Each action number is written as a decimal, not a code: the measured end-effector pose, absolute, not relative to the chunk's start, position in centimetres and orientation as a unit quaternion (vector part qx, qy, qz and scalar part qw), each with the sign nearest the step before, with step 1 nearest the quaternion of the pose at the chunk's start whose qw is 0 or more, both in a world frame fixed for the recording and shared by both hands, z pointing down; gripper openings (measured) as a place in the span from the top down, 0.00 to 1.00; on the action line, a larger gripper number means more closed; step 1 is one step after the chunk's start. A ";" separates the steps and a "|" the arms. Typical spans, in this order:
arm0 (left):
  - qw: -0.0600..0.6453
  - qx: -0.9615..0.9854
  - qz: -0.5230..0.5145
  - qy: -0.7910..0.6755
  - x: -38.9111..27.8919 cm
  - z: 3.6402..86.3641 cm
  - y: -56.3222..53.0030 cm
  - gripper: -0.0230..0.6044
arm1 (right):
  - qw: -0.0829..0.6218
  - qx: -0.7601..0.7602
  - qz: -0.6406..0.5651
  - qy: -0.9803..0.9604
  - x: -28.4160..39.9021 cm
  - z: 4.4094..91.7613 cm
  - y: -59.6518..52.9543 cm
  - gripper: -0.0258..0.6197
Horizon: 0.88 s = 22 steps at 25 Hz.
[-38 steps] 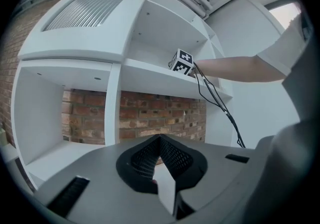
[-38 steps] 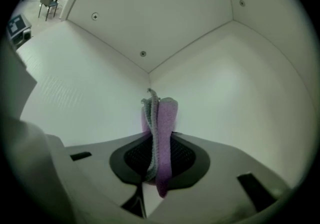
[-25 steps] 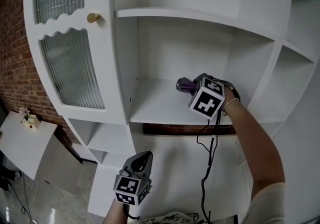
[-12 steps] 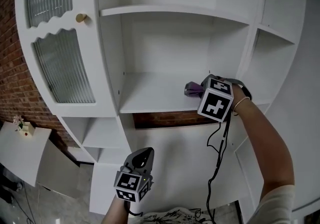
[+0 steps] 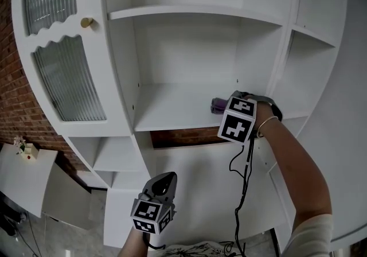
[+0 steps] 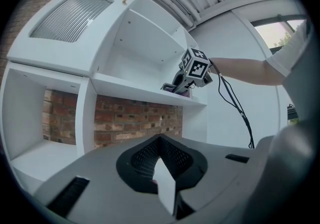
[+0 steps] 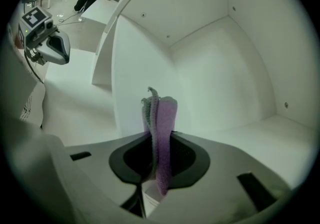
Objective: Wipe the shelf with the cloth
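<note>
Rightward goes the right gripper [image 7: 156, 140] since a second ago, sliding along the shelf [image 5: 172, 113] from near its middle towards its right end, and in the last half second it has barely crept on. Its jaws are clenched on the purple cloth [image 7: 164, 113], which stands up in a folded strip between them. In the head view the cloth sits on the shelf board close to the front edge, near the right wall of the compartment. The marker cube [image 5: 238, 119] hangs just in front of that edge, a black cable [image 5: 243, 193] trailing down from it, and the person's forearm [image 5: 292, 170] reaches in from the lower right.

Left gripper [image 5: 165, 183] has stayed put, low and well apart from the shelf, jaws pressed together with nothing between them, pointing up at the unit.

Around it all stands the white shelving unit, whose ribbed-glass door [image 5: 69, 81] with a brass knob [image 5: 87, 22] is at the left, and a brick wall [image 5: 11, 95] shows beyond that.
</note>
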<state>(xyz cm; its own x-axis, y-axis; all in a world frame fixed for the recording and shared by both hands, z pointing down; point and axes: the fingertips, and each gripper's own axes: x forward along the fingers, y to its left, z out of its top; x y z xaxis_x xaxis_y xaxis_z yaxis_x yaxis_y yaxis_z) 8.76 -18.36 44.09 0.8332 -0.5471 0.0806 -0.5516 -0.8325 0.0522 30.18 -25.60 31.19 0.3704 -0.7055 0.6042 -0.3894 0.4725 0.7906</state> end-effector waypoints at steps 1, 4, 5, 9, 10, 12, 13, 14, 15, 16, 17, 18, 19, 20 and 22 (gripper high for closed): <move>0.036 0.956 0.033 -0.288 8.8 44.1 -18.5 0.94 | 0.664 0.497 -0.125 -0.544 30.2 31.2 -25.9 0.85; 0.038 0.955 0.040 -0.293 8.8 44.4 -18.9 0.94 | 0.672 0.496 -0.138 -0.533 30.4 31.2 -27.0 0.85; 0.039 0.954 0.044 -0.294 8.8 44.6 -19.1 0.94 | 0.673 0.496 -0.140 -0.531 30.5 31.2 -27.4 0.85; 0.040 0.952 0.051 -0.300 8.8 45.0 -20.0 0.94 | 0.676 0.498 -0.136 -0.525 31.1 31.3 -29.4 0.85; 0.040 0.951 0.049 -0.303 8.8 45.0 -20.4 0.94 | 0.677 0.499 -0.135 -0.523 31.3 31.3 -29.9 0.85; 0.042 0.949 0.049 -0.309 8.8 45.1 -21.1 0.94 | 0.682 0.497 -0.135 -0.520 31.6 31.2 -30.9 0.85; 0.044 0.948 0.049 -0.311 8.8 45.2 -21.5 0.94 | 0.684 0.495 -0.135 -0.518 31.8 31.2 -31.3 0.85; 0.045 0.948 0.050 -0.312 8.9 45.2 -21.8 0.94 | 0.687 0.493 -0.136 -0.517 32.0 31.3 -31.8 0.85; 0.046 0.947 0.050 -0.314 8.9 45.3 -22.2 0.94 | 0.688 0.492 -0.136 -0.516 32.2 31.3 -32.4 0.86; 0.047 0.946 0.049 -0.316 8.9 45.4 -22.6 0.94 | 0.689 0.492 -0.137 -0.515 32.4 31.2 -33.0 0.86; 0.049 0.945 0.049 -0.318 8.9 45.5 -23.0 0.94 | 0.689 0.492 -0.139 -0.514 32.7 31.2 -33.6 0.86; 0.051 0.945 0.049 -0.320 9.0 45.7 -23.4 0.94 | 0.688 0.493 -0.142 -0.512 33.0 31.2 -34.3 0.86; 0.052 0.944 0.051 -0.322 9.0 46.0 -23.9 0.94 | 0.688 0.496 -0.145 -0.510 33.3 31.2 -35.1 0.86; 0.053 0.943 0.053 -0.324 9.1 46.2 -24.3 0.94 | 0.687 0.498 -0.149 -0.509 33.7 31.2 -35.8 0.86; 0.057 0.941 0.055 -0.330 9.2 46.6 -25.2 0.94 | 0.686 0.499 -0.156 -0.507 34.2 31.1 -37.0 0.86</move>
